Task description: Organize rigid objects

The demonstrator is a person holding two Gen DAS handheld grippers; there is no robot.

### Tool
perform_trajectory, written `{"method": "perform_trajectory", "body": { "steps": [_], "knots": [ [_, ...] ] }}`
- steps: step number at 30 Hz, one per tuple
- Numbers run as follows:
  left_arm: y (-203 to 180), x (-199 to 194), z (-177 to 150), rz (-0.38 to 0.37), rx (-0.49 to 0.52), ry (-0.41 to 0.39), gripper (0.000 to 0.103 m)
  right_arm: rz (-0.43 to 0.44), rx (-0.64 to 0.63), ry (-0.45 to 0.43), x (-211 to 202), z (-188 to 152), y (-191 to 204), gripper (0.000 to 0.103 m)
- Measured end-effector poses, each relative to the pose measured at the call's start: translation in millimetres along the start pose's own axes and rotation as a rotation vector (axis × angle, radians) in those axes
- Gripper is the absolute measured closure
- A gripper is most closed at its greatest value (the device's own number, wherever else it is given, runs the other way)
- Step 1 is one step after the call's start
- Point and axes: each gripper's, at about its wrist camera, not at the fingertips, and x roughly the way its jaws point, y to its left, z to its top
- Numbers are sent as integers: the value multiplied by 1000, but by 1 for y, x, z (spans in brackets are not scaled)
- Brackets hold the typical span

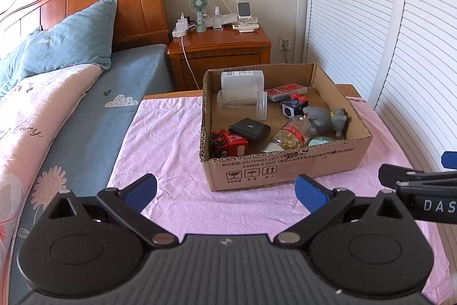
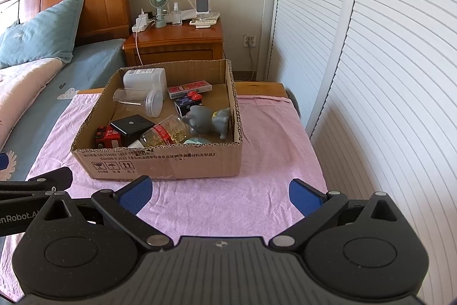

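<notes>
An open cardboard box stands on a table under a pink cloth. Inside lie a red toy truck, a black flat case, a bottle of yellow capsules, a grey animal figure, a dark cube with red buttons, a red flat box, a clear jar and a white container. My left gripper and right gripper are both open and empty, in front of the box.
A bed with a blue pillow and a floral quilt borders the table on the left. A wooden nightstand with a fan and chargers stands behind. White louvred doors close off the right side.
</notes>
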Motion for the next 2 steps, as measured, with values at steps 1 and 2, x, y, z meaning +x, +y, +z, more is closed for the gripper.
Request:
{"method": "perform_trajectory", "body": {
  "steps": [1, 2],
  "knots": [
    [0, 0, 0, 0, 0, 0, 1, 0, -1, 0, 0, 0, 0, 0],
    [0, -1, 0, 0, -1, -1, 1, 1, 0, 0, 0, 0, 0, 0]
  ]
}}
